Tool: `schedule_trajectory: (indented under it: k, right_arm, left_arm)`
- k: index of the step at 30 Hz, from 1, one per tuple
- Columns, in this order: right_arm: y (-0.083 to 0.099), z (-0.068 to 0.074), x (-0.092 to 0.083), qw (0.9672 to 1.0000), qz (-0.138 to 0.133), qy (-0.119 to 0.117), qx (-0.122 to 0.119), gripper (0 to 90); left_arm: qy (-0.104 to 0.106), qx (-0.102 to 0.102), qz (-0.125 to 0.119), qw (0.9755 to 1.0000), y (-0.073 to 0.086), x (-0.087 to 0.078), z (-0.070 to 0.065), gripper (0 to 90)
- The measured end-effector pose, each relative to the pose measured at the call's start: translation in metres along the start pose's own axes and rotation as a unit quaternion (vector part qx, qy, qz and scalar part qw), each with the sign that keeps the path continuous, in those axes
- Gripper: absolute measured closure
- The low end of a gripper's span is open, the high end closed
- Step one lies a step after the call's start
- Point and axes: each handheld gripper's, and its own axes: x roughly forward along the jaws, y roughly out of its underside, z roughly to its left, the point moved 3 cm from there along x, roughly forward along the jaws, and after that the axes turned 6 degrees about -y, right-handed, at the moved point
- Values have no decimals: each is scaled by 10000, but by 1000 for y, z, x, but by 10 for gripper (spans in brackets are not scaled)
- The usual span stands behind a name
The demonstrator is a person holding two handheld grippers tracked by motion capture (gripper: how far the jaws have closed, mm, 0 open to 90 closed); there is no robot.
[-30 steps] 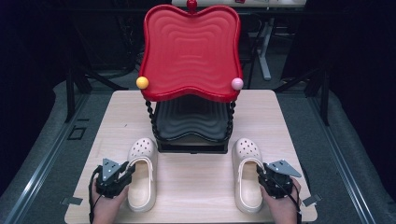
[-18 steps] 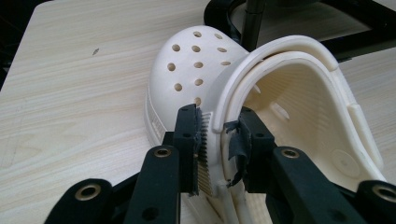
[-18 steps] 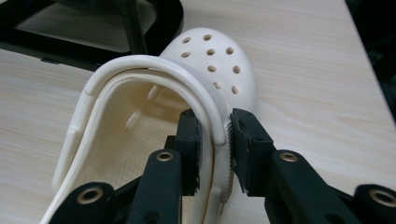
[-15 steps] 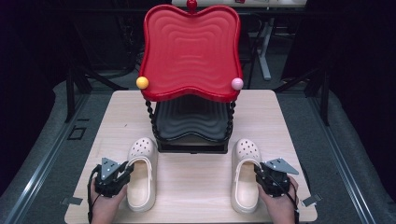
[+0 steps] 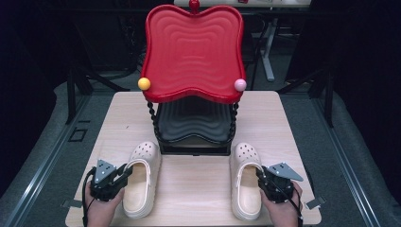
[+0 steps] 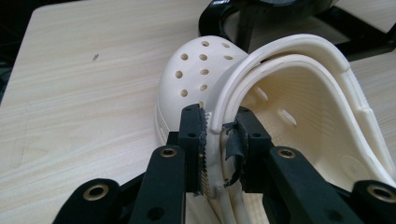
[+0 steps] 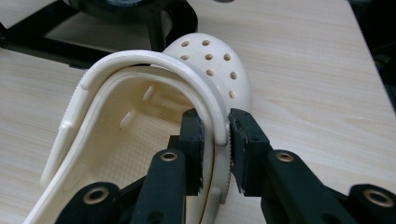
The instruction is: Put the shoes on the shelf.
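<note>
Since a second before, both clogs had been drawn slightly back from the red-and-black stand (image 5: 193, 61) on the wooden table (image 5: 198, 189). Each was held by its outer side wall: the left clog (image 5: 142, 177) pinched in the left gripper (image 6: 219, 135), the right clog (image 5: 246, 182) in the right gripper (image 7: 215, 140). Neither had yet been lifted, so the work was judged barely begun.
</note>
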Motion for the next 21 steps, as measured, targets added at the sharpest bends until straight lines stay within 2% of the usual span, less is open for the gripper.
schedule_trajectory:
  k: [4,7,11,15,21]
  right_arm:
    - [-8,6,-13,9997,-143,45,-177,754]
    - [-18,11,-26,9991,-328,-1,-264,754]
    - [-24,14,-34,9986,-395,-44,-356,754]
    - [-30,20,-44,9976,-530,-89,-434,754]
    - [-35,24,-49,9968,-604,-146,-499,754]
  left_arm:
    - [-26,95,-104,9999,-11,-13,2,755]
    - [-9,55,-187,9998,-13,-24,5,755]
    - [-11,53,-285,9996,-15,-37,8,755]
    - [29,26,-373,9993,-17,-44,8,755]
    - [124,109,-508,9986,-23,-49,0,756]
